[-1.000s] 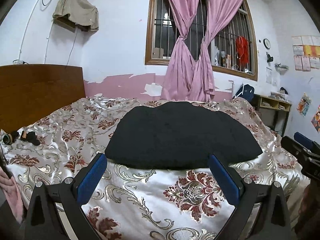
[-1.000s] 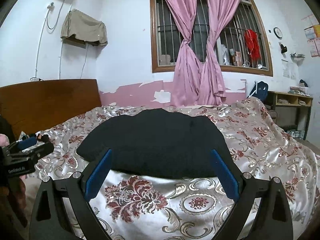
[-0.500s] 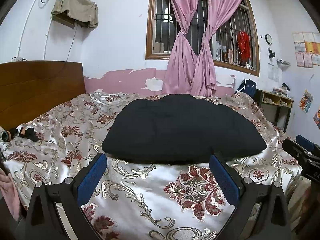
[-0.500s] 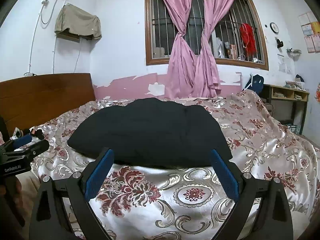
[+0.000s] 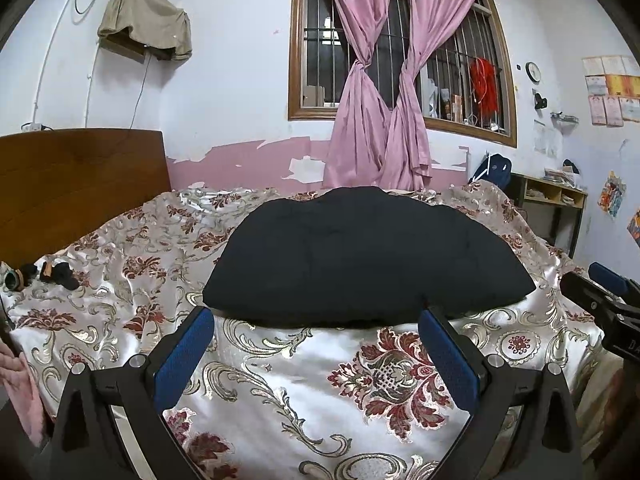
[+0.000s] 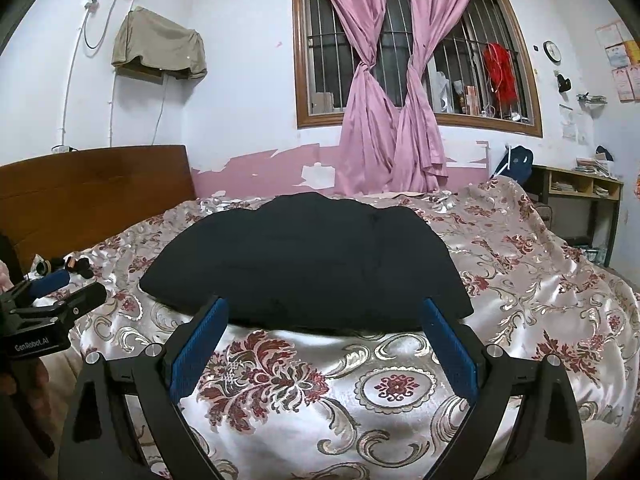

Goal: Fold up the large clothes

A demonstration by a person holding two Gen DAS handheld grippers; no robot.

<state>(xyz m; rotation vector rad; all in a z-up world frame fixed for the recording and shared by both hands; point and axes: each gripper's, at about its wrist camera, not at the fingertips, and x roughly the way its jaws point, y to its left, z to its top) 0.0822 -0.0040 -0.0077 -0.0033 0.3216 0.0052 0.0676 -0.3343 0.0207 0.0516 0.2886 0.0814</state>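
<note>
Left gripper [image 5: 316, 350]: jaws spread wide, empty, hovering above the floral bedspread [image 5: 304, 392] just short of the black garment [image 5: 360, 260]. Over the last second the garment has sat steadily lower in its view, suggesting the gripper tilted up or drew back.

The garment lies as a compact dark mound mid-bed; folding appears largely done.

Right gripper [image 6: 324, 344]: equally wide open, empty, likewise pulling away.

Legible writing: "GenRobot.AI" on the left gripper's body, seen from the right wrist.

A bed [image 5: 280, 380] with floral satin cover carries a folded black garment [image 5: 360, 264] and small dark items [image 5: 60, 274]
</note>
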